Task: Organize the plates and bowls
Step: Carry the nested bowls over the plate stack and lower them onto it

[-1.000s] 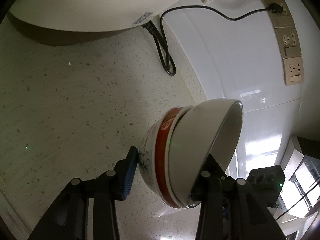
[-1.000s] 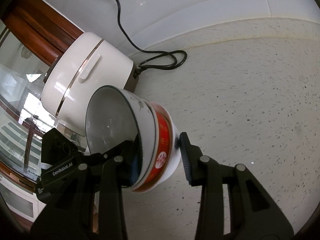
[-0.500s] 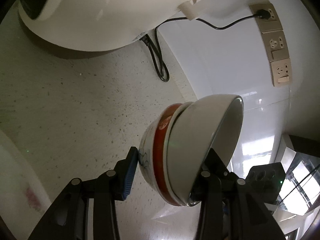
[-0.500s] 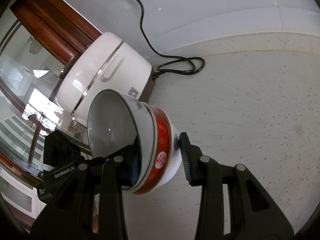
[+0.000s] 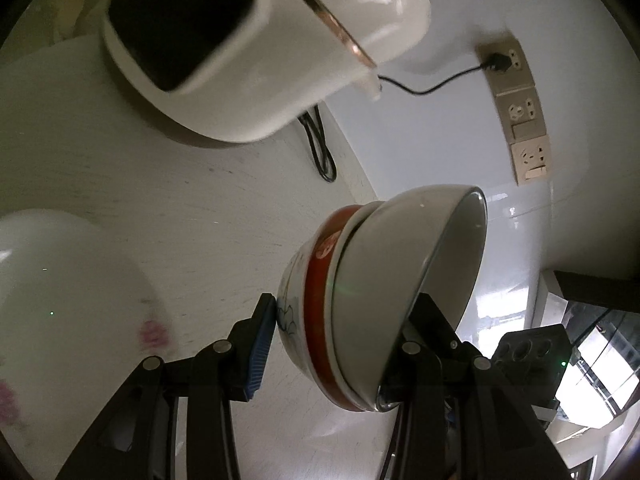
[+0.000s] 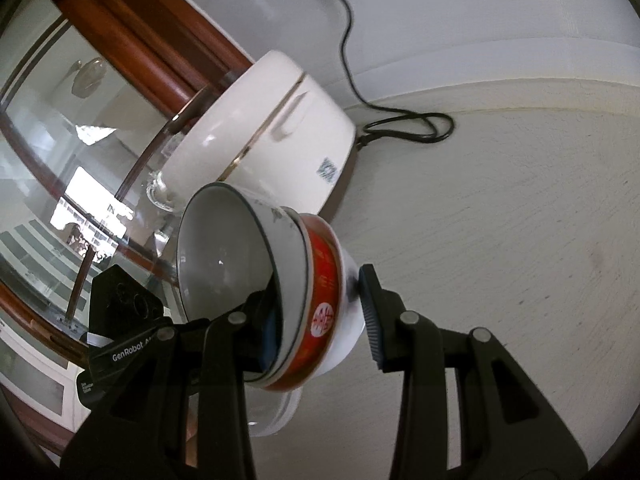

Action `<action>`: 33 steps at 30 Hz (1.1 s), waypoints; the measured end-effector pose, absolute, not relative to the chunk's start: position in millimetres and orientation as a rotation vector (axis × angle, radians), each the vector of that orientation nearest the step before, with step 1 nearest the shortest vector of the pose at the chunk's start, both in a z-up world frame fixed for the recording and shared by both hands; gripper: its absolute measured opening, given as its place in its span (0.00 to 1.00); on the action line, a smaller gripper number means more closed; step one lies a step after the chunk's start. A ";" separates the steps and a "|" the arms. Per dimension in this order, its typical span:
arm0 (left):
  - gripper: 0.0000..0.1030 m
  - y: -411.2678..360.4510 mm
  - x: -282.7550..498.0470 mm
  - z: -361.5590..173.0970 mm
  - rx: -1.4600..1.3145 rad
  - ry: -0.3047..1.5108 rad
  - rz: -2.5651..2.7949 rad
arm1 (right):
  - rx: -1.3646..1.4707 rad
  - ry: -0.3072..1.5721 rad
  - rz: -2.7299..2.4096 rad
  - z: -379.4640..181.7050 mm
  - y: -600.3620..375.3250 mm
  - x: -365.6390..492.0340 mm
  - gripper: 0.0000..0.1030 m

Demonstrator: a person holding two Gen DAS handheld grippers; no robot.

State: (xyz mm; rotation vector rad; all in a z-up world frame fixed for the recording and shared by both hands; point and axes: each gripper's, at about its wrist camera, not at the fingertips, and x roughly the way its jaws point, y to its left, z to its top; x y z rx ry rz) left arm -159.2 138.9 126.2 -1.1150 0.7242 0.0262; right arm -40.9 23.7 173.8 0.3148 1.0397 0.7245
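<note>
Two nested bowls hang tilted in the air over the speckled counter [image 5: 180, 208]: a white bowl [image 5: 404, 280] [image 6: 224, 256] sits inside a red-banded bowl [image 5: 316, 300] [image 6: 324, 292]. My left gripper [image 5: 336, 340] is shut on the stack, its blue pad against the red-banded bowl's base and its other finger inside the white bowl. My right gripper [image 6: 316, 320] is shut on the same stack from the opposite side. A white plate [image 5: 60, 300] with pink flowers lies at the lower left, blurred.
A white rice cooker [image 5: 240, 40] [image 6: 272, 132] stands on the counter near the wall, its black cord [image 5: 320, 148] [image 6: 404, 128] looped beside it and plugged into wall sockets [image 5: 516, 108]. A wood-framed glass cabinet door [image 6: 80, 140] is at the left.
Both grippers have carried the bowl stack away from the wall. The rice cooker now shows more fully, and the flowered plate has come into the left wrist view.
</note>
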 end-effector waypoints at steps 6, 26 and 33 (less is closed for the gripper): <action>0.41 157.0 -190.0 128.0 -1.116 0.728 0.068 | 0.315 1.062 0.757 168.9 51.8 -63.4 0.39; 0.41 202.0 -257.0 110.5 -1.092 0.797 0.177 | 0.321 1.167 0.818 131.2 105.2 -105.8 0.39; 0.41 204.5 -264.4 109.7 -1.046 0.833 0.205 | 0.320 1.195 0.826 121.1 109.3 -109.2 0.39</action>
